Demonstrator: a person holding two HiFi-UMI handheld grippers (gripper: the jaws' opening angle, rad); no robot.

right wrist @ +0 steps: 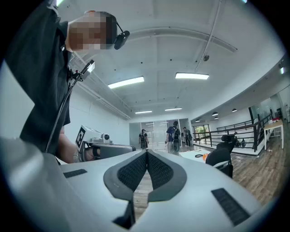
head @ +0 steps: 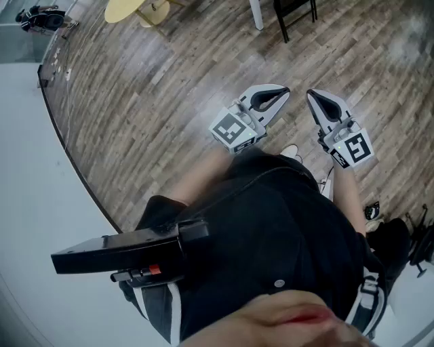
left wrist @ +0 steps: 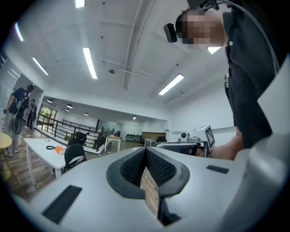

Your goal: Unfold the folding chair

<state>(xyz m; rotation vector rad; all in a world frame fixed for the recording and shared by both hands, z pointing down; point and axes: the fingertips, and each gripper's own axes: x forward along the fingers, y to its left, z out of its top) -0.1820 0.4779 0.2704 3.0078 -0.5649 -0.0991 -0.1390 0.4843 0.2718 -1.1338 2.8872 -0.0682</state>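
Progress: we judge nothing done, all unfolding left | left gripper (head: 281, 92): jaws pressed together, empty | right gripper (head: 312, 95): likewise | chair: we cannot tell; black frame (head: 296, 16) at head view's top edge, well apart, may be it.

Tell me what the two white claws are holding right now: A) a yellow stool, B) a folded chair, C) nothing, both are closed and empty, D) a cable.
C: the left gripper and the right gripper each show their jaws pressed together with nothing between them, above the wooden floor.
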